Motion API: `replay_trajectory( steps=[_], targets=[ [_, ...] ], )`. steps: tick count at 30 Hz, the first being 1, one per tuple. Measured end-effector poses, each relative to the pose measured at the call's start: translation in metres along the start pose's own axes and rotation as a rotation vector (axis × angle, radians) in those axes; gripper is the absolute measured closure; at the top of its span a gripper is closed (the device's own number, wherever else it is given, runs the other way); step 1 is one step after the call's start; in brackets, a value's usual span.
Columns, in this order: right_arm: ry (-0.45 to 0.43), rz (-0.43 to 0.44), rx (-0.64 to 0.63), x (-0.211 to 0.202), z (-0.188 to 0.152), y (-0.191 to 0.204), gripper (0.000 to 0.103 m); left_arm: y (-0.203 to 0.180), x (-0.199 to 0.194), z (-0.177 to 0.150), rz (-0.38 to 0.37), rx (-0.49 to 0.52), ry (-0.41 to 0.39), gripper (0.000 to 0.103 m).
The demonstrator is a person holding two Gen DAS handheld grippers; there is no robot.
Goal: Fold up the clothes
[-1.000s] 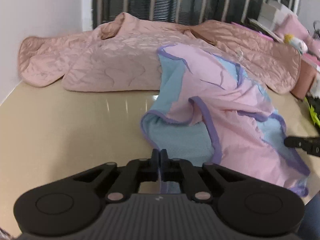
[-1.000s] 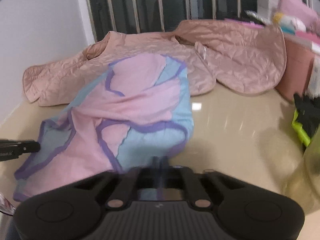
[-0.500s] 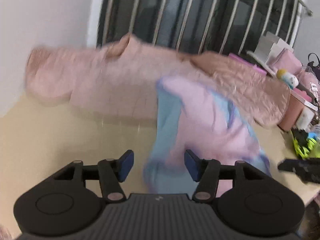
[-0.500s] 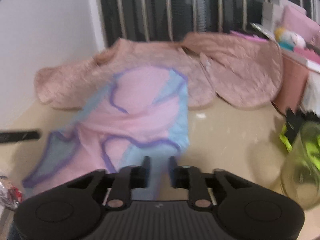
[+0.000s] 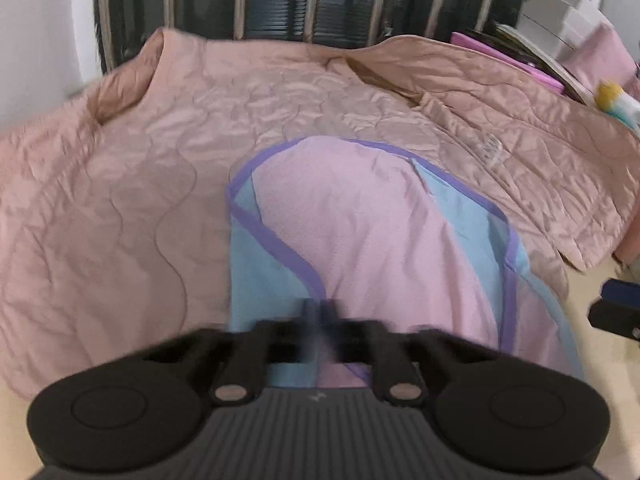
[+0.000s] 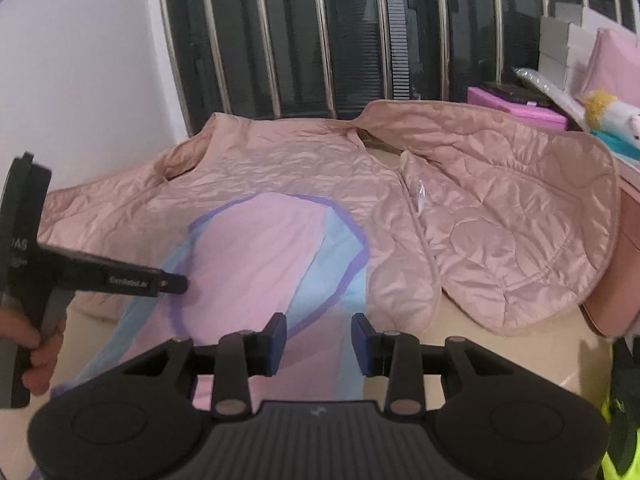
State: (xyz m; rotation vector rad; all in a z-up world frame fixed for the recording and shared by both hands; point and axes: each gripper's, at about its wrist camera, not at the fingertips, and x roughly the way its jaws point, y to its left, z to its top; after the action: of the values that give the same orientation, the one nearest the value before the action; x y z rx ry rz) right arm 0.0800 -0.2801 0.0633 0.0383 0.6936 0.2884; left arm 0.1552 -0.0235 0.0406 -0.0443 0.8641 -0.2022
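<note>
A pink and light-blue garment [image 5: 360, 232] with purple trim lies partly on the beige table and partly over a quilted dusty-pink jacket [image 5: 140, 200]. My left gripper [image 5: 320, 312] is blurred, its fingers together at the garment's purple-trimmed near edge. In the right wrist view the garment [image 6: 256, 248] spreads below my right gripper [image 6: 318, 340], which is open just above the blue panel with nothing between its pads. The left gripper [image 6: 176, 282] reaches in from the left onto the garment's edge, held by a hand [image 6: 36, 356]. The right gripper's tip [image 5: 616, 308] shows at the right edge.
The quilted jacket [image 6: 500, 220] covers the back of the table [image 6: 500, 360]. Behind it are window bars [image 6: 360, 40] and a white wall on the left. Pink boxes [image 6: 516, 110], a plush toy [image 6: 612, 114] and a yellow-green item [image 6: 616, 440] crowd the right side.
Both grippers let go and moved forward over the garment. The left one opened, then shut again on the garment's edge farther in. The right one opened wide.
</note>
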Motion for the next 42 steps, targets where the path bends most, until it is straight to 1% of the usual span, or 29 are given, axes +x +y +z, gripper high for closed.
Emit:
replay_trajectory(
  steps=[2, 3, 5, 7, 9, 10, 12, 15, 17, 20, 21, 22, 24, 25, 26, 27, 28, 29, 32, 34, 36, 37, 38, 40, 41, 42],
  targets=[
    [0.019, 0.020, 0.008, 0.019, 0.009, -0.004, 0.069, 0.013, -0.002, 0.001, -0.002, -0.067, -0.026, 0.101],
    [0.037, 0.039, 0.015, 0.031, 0.013, -0.005, 0.069, 0.020, -0.004, 0.001, -0.005, -0.103, -0.041, 0.101],
    [0.084, 0.047, 0.029, 0.058, 0.019, -0.007, 0.070, 0.038, -0.012, -0.001, -0.029, -0.189, -0.085, 0.101],
    [0.134, -0.002, 0.029, 0.081, 0.022, -0.006, 0.071, 0.053, -0.016, -0.003, -0.022, -0.263, -0.110, 0.101],
    [0.157, -0.052, 0.024, 0.094, 0.018, -0.006, 0.071, 0.065, -0.018, -0.008, -0.024, -0.316, -0.132, 0.101],
    [0.153, -0.066, 0.027, 0.095, 0.017, -0.007, 0.071, 0.070, -0.019, -0.010, -0.025, -0.333, -0.139, 0.101],
    [0.135, -0.077, 0.033, 0.094, 0.017, -0.007, 0.098, 0.073, -0.018, -0.011, -0.022, -0.339, -0.146, 0.101],
    [0.110, -0.071, 0.030, 0.085, 0.020, -0.006, 0.098, 0.075, -0.025, -0.010, -0.023, -0.358, -0.176, 0.101],
    [0.063, -0.061, 0.029, 0.072, 0.028, -0.003, 0.098, 0.077, -0.037, -0.008, -0.017, -0.373, -0.221, 0.101],
    [-0.013, -0.020, 0.036, 0.054, 0.042, 0.003, 0.098, 0.078, -0.056, -0.007, 0.022, -0.380, -0.304, 0.101],
    [-0.033, -0.007, 0.037, 0.050, 0.046, 0.006, 0.098, 0.079, -0.057, -0.007, 0.042, -0.387, -0.318, 0.101],
    [-0.041, -0.002, 0.033, 0.050, 0.050, 0.008, 0.098, 0.081, -0.054, -0.006, 0.064, -0.397, -0.312, 0.101],
    [-0.017, -0.007, 0.011, 0.066, 0.055, 0.013, 0.098, 0.087, -0.036, -0.004, 0.073, -0.410, -0.239, 0.100],
    [0.006, -0.019, 0.005, 0.076, 0.054, 0.014, 0.098, 0.090, -0.025, -0.003, 0.072, -0.419, -0.195, 0.093],
    [0.027, -0.047, 0.002, 0.086, 0.051, 0.013, 0.098, 0.093, -0.016, -0.003, 0.073, -0.428, -0.156, 0.074],
    [0.046, -0.082, 0.000, 0.096, 0.048, 0.012, 0.098, 0.095, -0.012, -0.005, 0.081, -0.439, -0.142, 0.060],
    [0.053, -0.108, 0.006, 0.102, 0.044, 0.010, 0.098, 0.096, -0.012, -0.008, 0.077, -0.439, -0.145, 0.041],
    [0.048, -0.123, 0.018, 0.102, 0.041, 0.006, 0.098, 0.097, -0.014, -0.010, 0.067, -0.433, -0.159, 0.037],
    [0.027, -0.148, 0.069, 0.096, 0.034, -0.008, 0.098, 0.098, -0.018, -0.013, 0.033, -0.408, -0.181, 0.037],
    [0.016, -0.136, 0.100, 0.091, 0.034, -0.016, 0.097, 0.099, -0.015, -0.009, 0.028, -0.412, -0.176, 0.037],
    [-0.001, -0.088, 0.120, 0.086, 0.036, -0.020, 0.089, 0.101, -0.012, -0.003, 0.009, -0.406, -0.171, 0.037],
    [-0.007, -0.063, 0.126, 0.083, 0.036, -0.021, 0.084, 0.099, -0.010, 0.001, 0.007, -0.387, -0.162, 0.037],
    [-0.007, -0.049, 0.125, 0.080, 0.037, -0.020, 0.073, 0.096, -0.009, 0.004, 0.020, -0.362, -0.150, 0.037],
    [-0.008, -0.059, 0.109, 0.075, 0.037, -0.019, 0.071, 0.089, -0.003, 0.009, 0.052, -0.309, -0.127, 0.037],
    [-0.005, -0.065, 0.106, 0.074, 0.038, -0.020, 0.071, 0.087, 0.001, 0.012, 0.054, -0.295, -0.117, 0.042],
    [0.004, -0.065, 0.107, 0.077, 0.041, -0.022, 0.071, 0.087, 0.005, 0.013, 0.039, -0.294, -0.111, 0.051]
  ],
)
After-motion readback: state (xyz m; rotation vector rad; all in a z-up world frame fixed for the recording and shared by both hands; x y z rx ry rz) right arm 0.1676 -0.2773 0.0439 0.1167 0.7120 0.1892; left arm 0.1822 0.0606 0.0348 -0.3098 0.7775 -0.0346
